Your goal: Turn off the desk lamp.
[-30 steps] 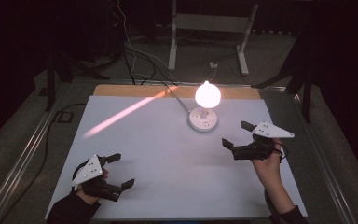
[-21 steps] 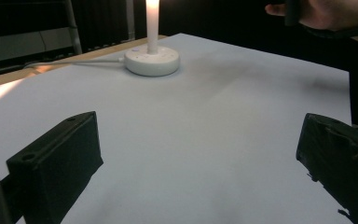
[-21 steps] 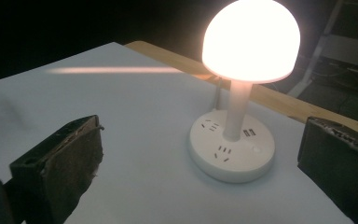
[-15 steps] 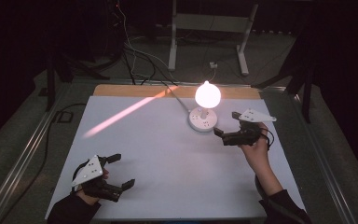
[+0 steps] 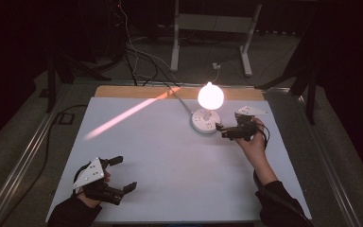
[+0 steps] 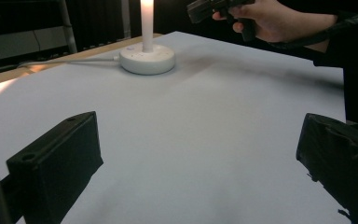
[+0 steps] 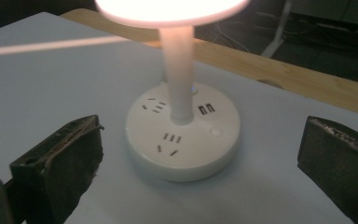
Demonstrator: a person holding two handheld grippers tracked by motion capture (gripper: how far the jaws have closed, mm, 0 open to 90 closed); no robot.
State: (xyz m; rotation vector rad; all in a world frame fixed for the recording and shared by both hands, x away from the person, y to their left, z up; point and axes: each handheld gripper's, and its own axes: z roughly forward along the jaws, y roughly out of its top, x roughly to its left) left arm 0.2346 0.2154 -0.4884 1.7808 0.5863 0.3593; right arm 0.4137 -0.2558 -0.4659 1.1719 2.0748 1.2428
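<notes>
Lit lamp [image 5: 210, 96] glows on round white socket base [image 5: 204, 121] at far centre of white table [image 5: 170, 156]. Right gripper [image 5: 223, 131] hovers just beside base, jaws spread wide, empty. Left gripper [image 5: 123, 174] rests at near left corner, well apart from lamp, jaws open, holding nothing.

High overhead — lamp [image 5: 210, 97] shared below

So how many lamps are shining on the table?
1. The glowing round white lamp stands on its round white socket base toward the table's far edge, just ahead of the right tongs.
</notes>
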